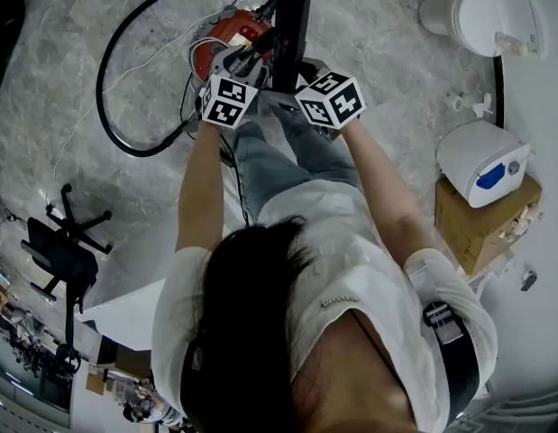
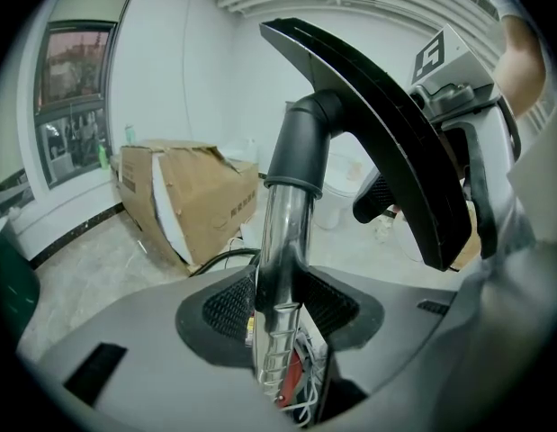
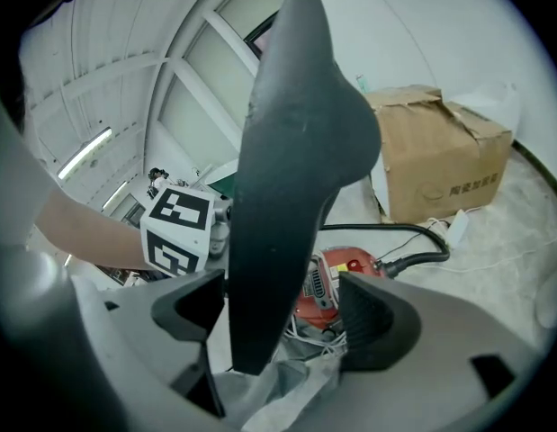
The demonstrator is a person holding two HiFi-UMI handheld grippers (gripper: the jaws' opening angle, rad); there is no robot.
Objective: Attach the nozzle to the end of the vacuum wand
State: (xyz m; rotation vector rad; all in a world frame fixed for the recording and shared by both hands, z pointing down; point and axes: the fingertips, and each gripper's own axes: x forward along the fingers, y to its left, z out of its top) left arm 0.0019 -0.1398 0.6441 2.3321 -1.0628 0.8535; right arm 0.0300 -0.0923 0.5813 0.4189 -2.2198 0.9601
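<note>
A chrome vacuum wand (image 2: 280, 268) stands upright between my left gripper's (image 2: 280, 311) jaws, which are shut on it. The black floor nozzle (image 2: 377, 124) sits on the wand's top end by its neck (image 2: 305, 147). In the right gripper view the nozzle's flat black plate (image 3: 291, 178) stands between the spread jaws of my right gripper (image 3: 287, 318). That gripper is open, and its right pad (image 3: 379, 320) is clear of the plate. From the head view both grippers, left (image 1: 233, 96) and right (image 1: 327, 97), flank the nozzle (image 1: 290, 30) above the red vacuum body (image 1: 226, 36).
A black hose (image 1: 116, 124) loops on the stone floor left of the vacuum. A cardboard box (image 1: 481, 219) carrying a white and blue device (image 1: 484, 161) stands at the right, and a white unit (image 1: 481, 16) beyond it. A black office chair (image 1: 67, 246) is at the left. The person's legs are under the grippers.
</note>
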